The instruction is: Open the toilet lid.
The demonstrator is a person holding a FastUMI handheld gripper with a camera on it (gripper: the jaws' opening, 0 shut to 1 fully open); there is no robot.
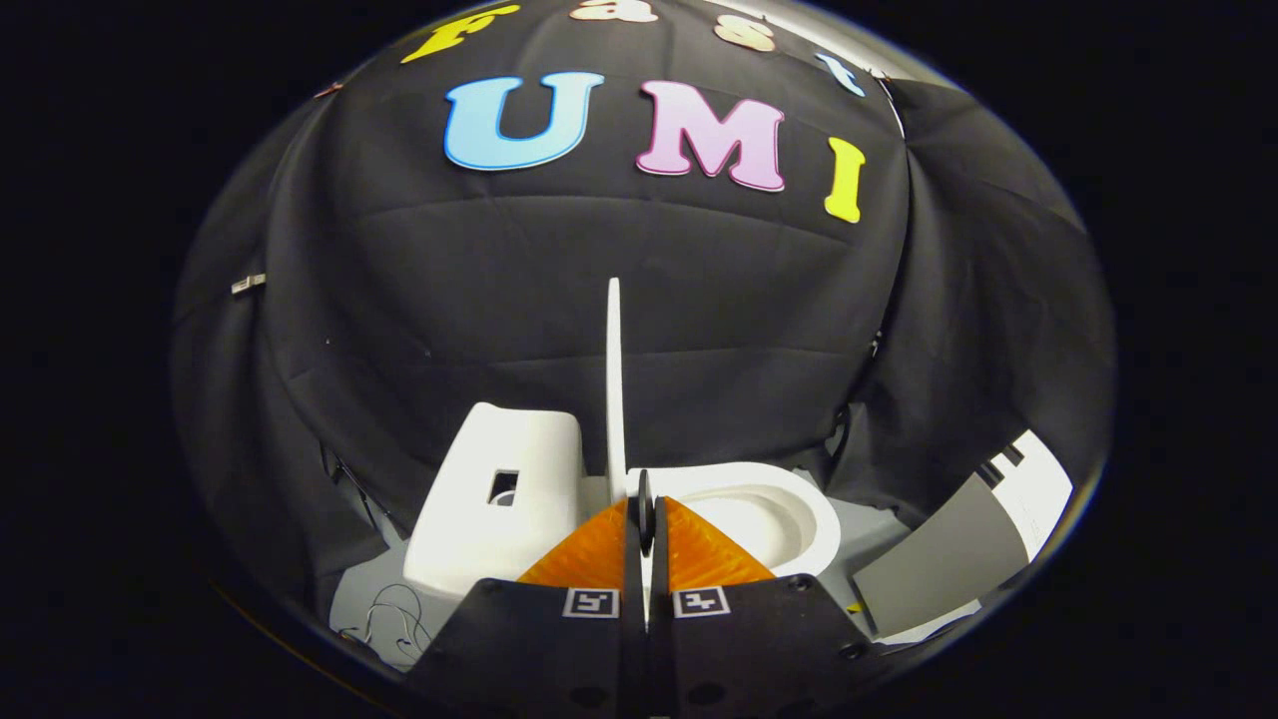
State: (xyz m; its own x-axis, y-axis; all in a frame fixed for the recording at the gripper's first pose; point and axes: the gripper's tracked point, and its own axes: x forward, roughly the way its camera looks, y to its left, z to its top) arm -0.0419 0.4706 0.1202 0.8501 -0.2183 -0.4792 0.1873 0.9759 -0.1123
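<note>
1. The lid (613, 379) is seen raised on edge, standing close to upright between the tank (499, 499) and the bowl (769, 514), so the opening is judged largely done.
2. The gripper (645, 511) is closed on the lid: its two fingers are pressed together with the lid's thin lower edge pinched between them, just above the hinge end of the bowl.
3. What is left, as judged from this position, is for the lid to be leaned back against the tank and then let go; whether it already rests there cannot be told, since the lid is viewed edge-on.
4. The lid is shown as a thin, flat, rigid white sheet with a smooth edge.
5. The bowl is seen as a smooth, matte white oval with a broad rounded rim, open to the fingers' right side.
6. The tank is a rounded white block with a small rectangular opening in its face, standing to the other side of the lid.
7. A pale floor sheet (354, 599) is laid beneath, and a thin loose wire (394, 614) is coiled on it near the tank.
</note>
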